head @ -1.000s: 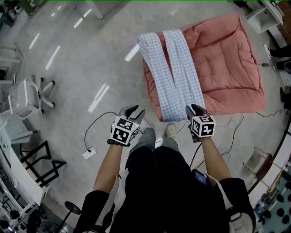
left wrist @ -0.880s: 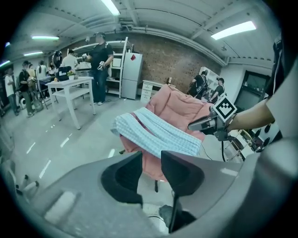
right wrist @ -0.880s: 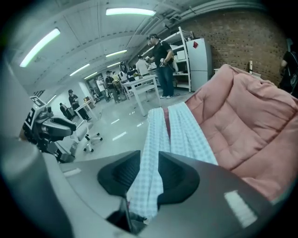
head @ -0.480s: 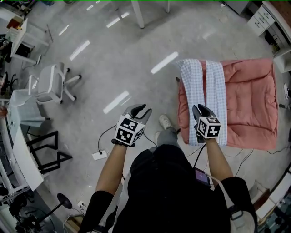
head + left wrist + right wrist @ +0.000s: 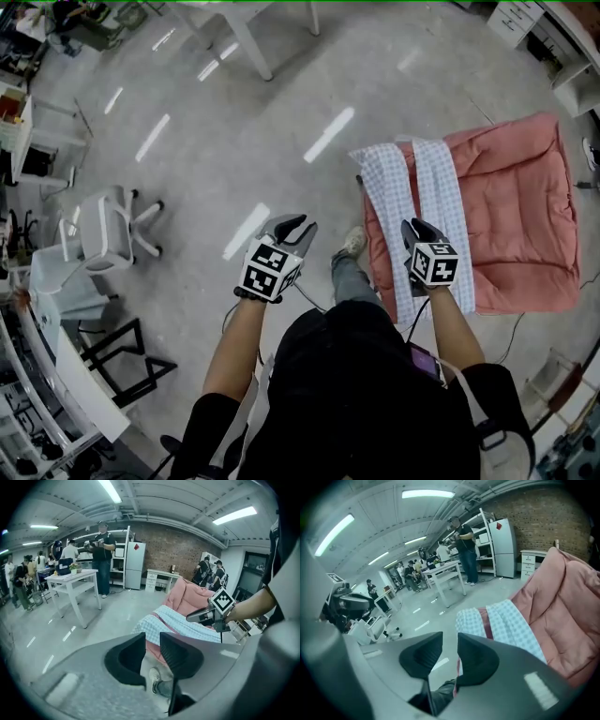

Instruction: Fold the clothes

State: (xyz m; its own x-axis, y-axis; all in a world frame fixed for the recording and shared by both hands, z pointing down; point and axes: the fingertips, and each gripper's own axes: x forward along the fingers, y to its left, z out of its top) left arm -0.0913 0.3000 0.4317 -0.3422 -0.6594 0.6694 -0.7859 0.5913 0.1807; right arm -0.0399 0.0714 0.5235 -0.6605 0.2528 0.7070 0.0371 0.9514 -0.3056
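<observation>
Head camera looked steeply down from above. Tool cameras sat close behind their jaws, facing forward and downward. All three shared checked cloth (image 5: 441, 206), pink quilt (image 5: 520, 216).

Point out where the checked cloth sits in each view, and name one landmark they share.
Head view: the checked cloth is right of centre, lying over the left part of the pink quilt.
Left gripper view: centre, slightly right.
Right gripper view: centre-right, just below mid-height.
Shared landmark: the pink quilt under it.
</observation>
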